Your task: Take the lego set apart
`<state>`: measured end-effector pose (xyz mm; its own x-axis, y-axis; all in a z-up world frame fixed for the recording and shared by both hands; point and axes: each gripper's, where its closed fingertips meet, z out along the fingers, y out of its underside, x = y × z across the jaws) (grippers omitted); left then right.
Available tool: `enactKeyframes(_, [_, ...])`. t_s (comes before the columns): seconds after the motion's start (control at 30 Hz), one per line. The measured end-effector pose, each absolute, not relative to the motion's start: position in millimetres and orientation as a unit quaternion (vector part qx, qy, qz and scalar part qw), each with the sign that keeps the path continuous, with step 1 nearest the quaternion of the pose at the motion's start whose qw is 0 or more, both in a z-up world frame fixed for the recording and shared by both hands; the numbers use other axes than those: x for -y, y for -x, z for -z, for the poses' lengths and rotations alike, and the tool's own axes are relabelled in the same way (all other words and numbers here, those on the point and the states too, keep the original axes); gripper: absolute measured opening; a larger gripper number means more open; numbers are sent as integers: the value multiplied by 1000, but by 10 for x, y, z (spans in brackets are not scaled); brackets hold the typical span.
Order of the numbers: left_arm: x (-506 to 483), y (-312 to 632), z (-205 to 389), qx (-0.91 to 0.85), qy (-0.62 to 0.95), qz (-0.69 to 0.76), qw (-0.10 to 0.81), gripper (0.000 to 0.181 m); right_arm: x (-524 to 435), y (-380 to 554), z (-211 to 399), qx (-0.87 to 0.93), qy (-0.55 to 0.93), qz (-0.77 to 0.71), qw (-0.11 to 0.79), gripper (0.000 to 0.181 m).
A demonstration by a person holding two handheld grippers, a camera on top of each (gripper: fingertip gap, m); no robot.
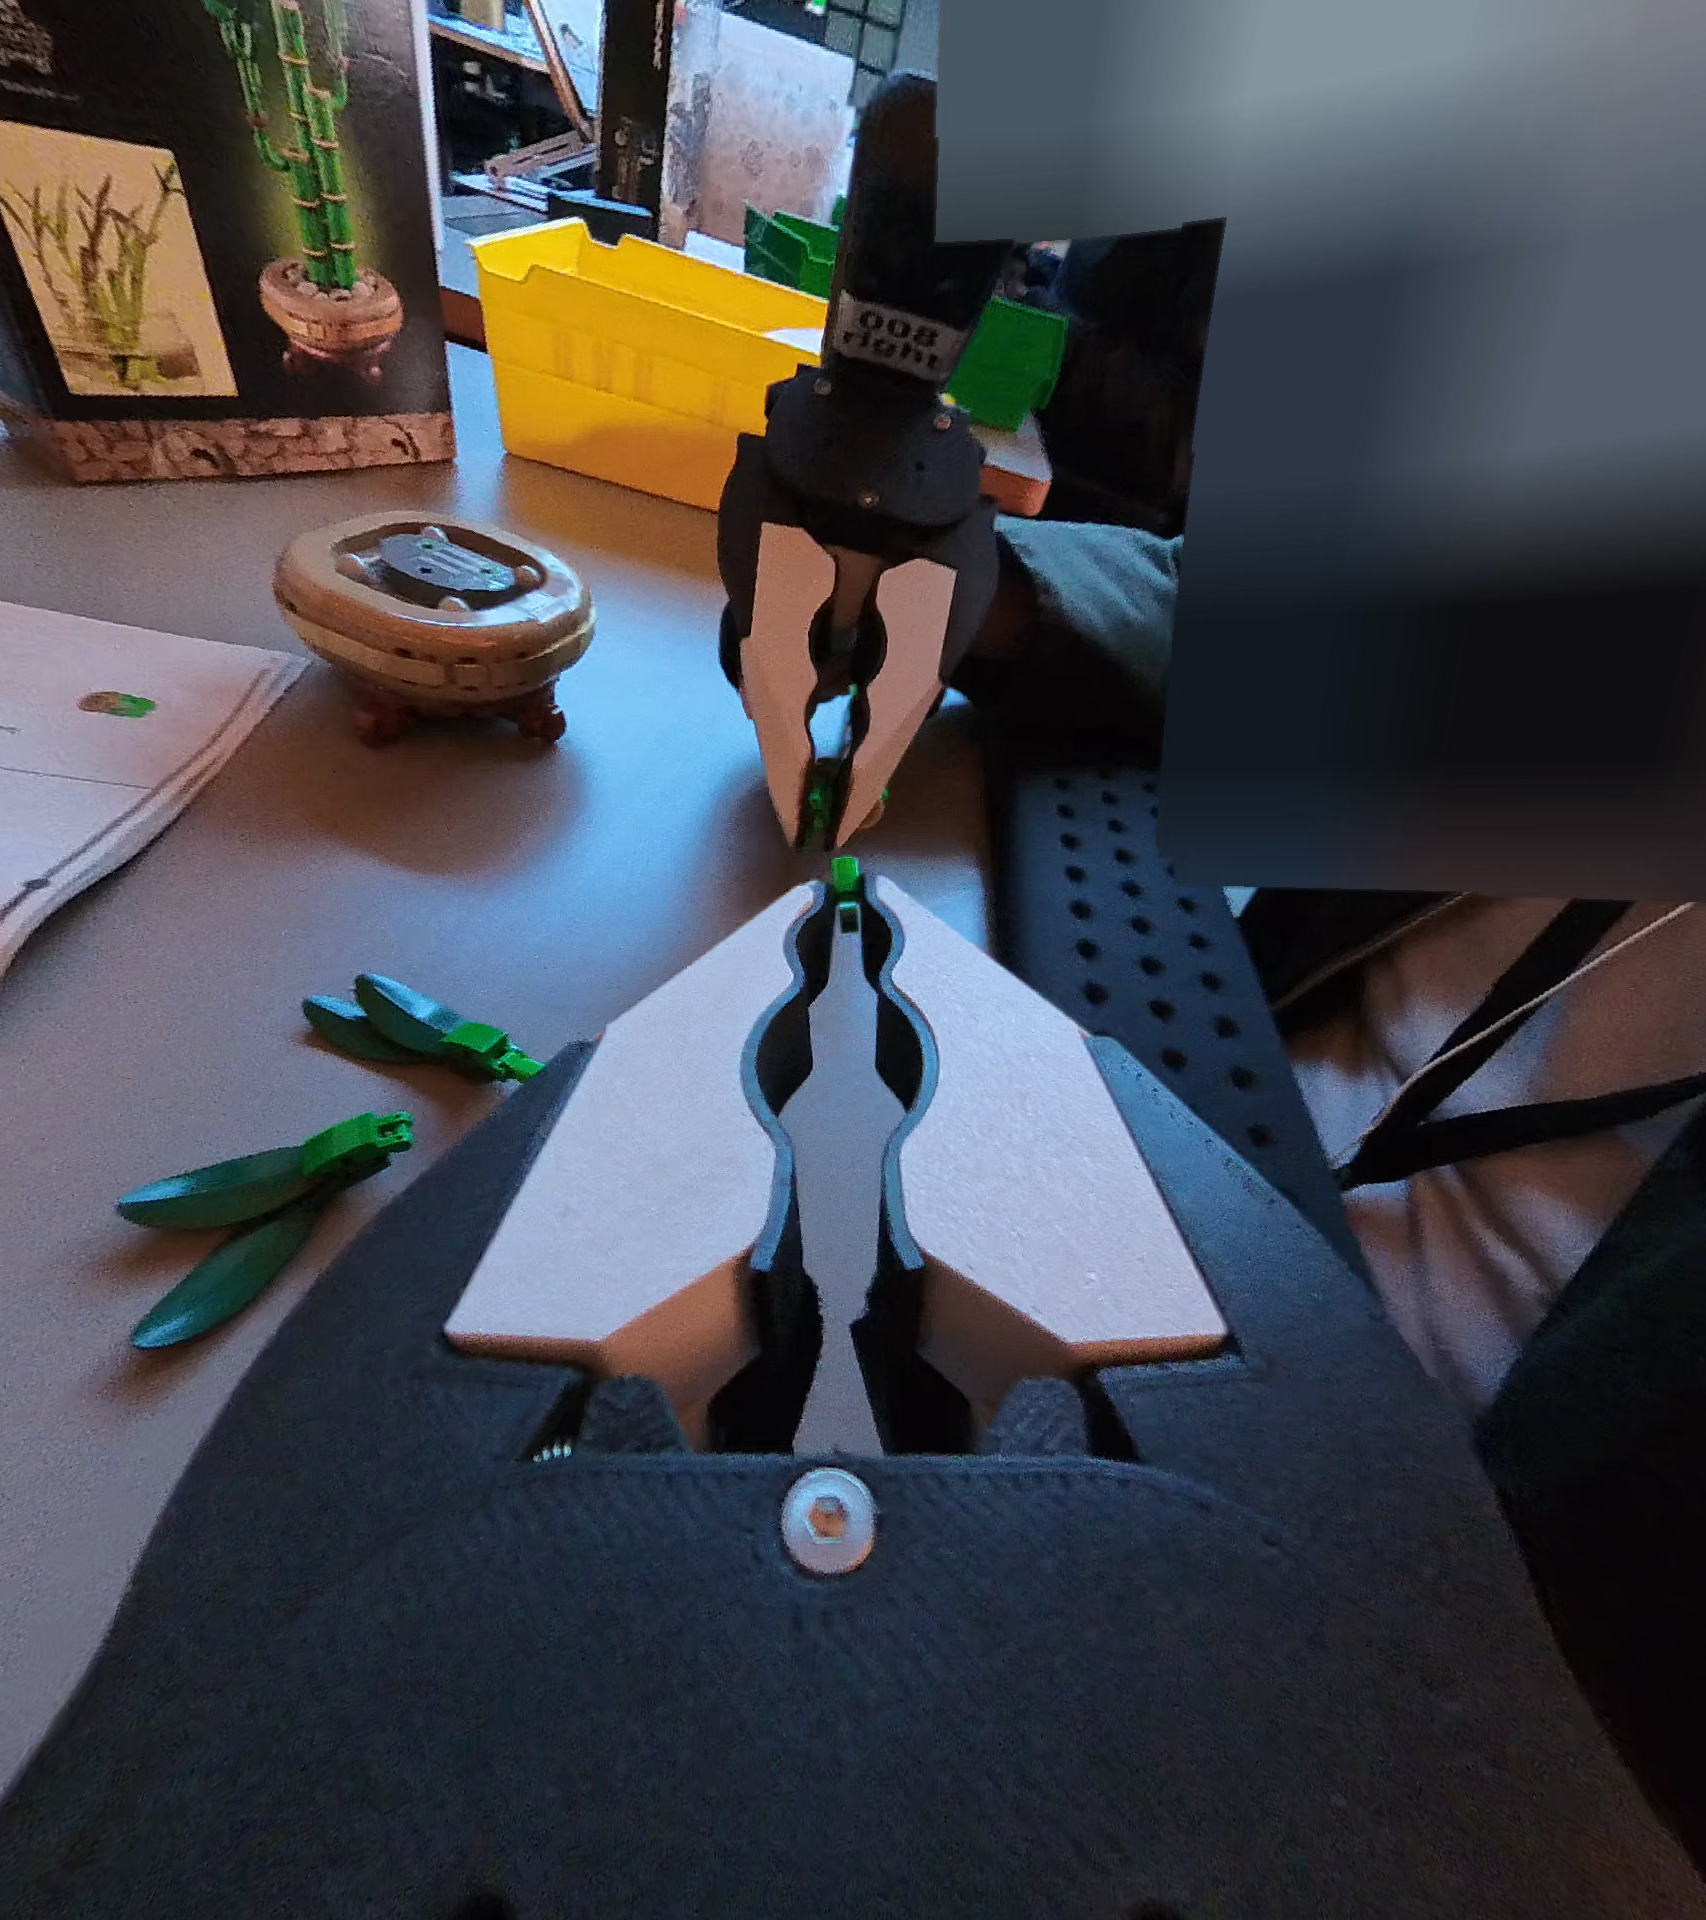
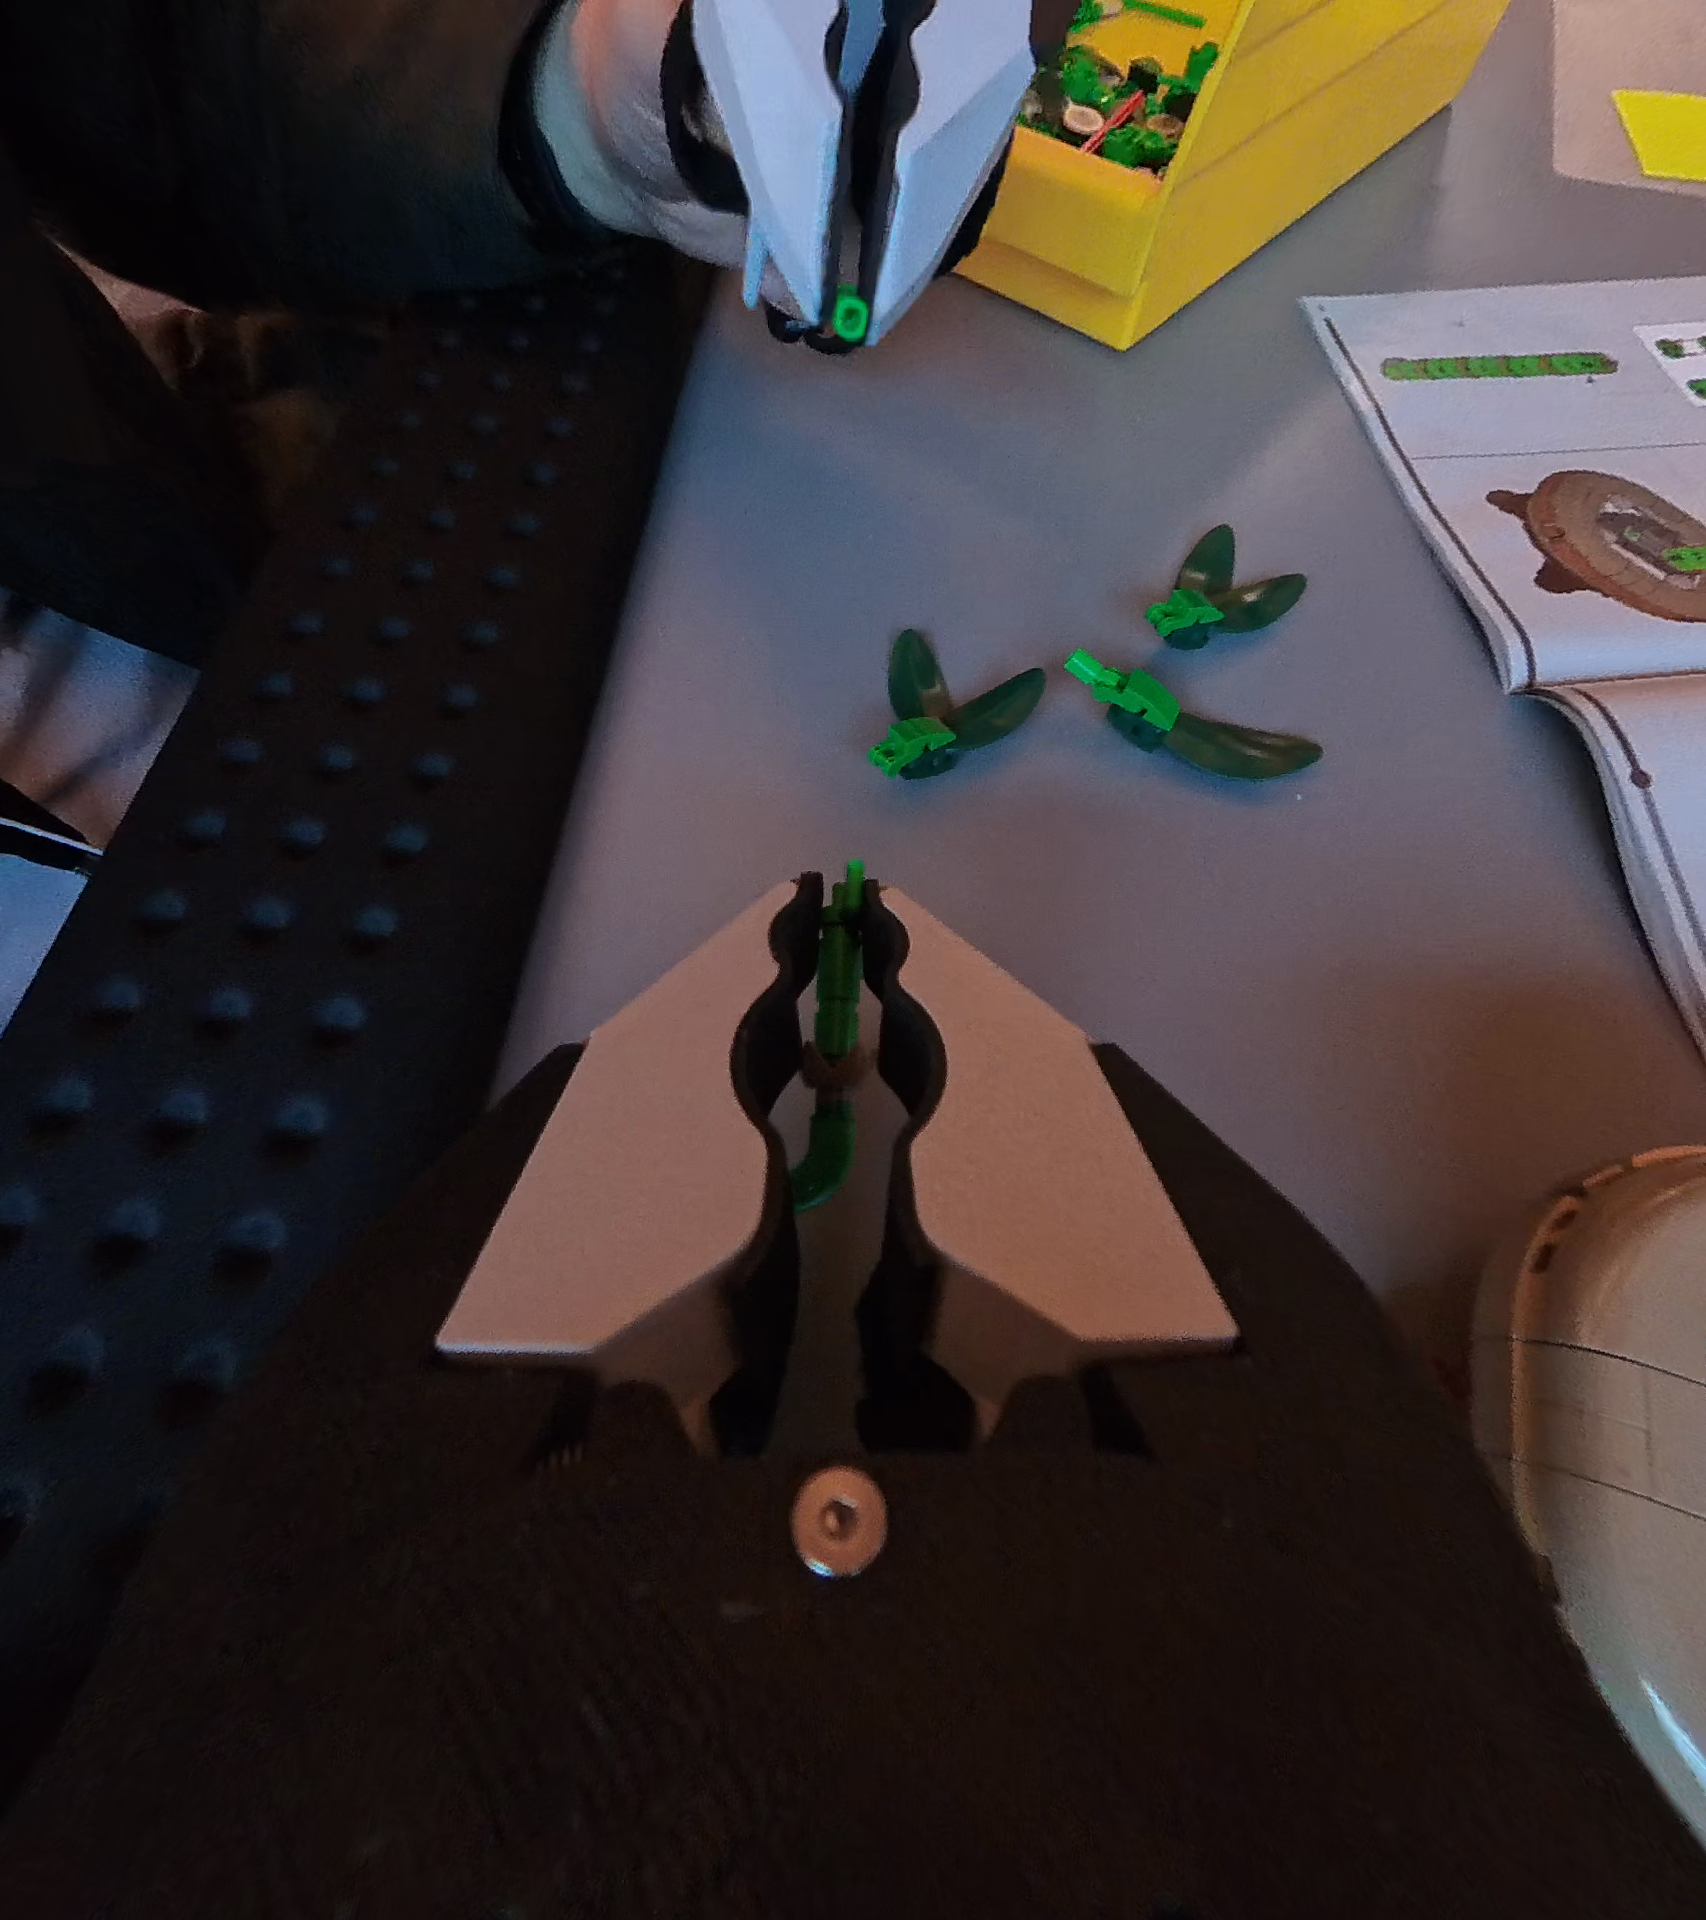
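Left wrist view is showing the left gripper (image 1: 844, 894) pinching a small bright-green piece (image 1: 845, 881) at its very tips, jaws nearly together around it. Just ahead, the right gripper (image 1: 823, 821) is pointing back toward it, clamped on a green stalk segment (image 1: 816, 800); the two green parts are sitting just apart, not joined. Right wrist view is showing that stalk segment (image 2: 841, 987) running lengthwise between the right gripper's (image 2: 844, 894) fingers, with a brownish ring and a curved green end farther back, while the left gripper (image 2: 833, 312) is hanging at the top of the frame over the counter's edge.

On the grey counter (image 1: 537, 831) three leaf clusters (image 2: 953, 717) are lying loose, well apart from both grippers; only two are appearing in the left wrist view. A tan pot base (image 1: 433, 613) on dark red feet is standing to the left, near an open instruction booklet (image 1: 18, 790). Behind are standing the set's box (image 1: 174, 229) and a yellow bin (image 1: 641, 364) filled with green pieces. A black perforated chair seat (image 2: 309, 831) is sitting beside the counter.
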<state>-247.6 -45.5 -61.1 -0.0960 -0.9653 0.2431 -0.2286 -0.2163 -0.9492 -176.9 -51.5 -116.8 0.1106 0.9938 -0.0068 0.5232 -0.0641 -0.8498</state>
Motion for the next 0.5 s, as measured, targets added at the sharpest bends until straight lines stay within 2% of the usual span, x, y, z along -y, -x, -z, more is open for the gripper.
enactKeyframes(0.13, [393, 2456, 810, -566, 593, 421, 388, 3, 509, 1767, 1233, 588, 658, -313, 350, 7])
enactKeyframes(0.27, [361, 2485, 1222, -623, 625, 305, 357, 3, 539, 1754, 1387, 610, 664, -285, 325, 7])
enactKeyframes(0.4, [413, 2465, 1146, -625, 609, 317, 370, 3, 549, 1769, 1395, 616, 661, -280, 324, 8])
enactKeyframes(0.5, [442, 2411, 1085, -631, 594, 316, 386, 3, 564, 1889, 1174, 604, 634, -314, 367, 17])
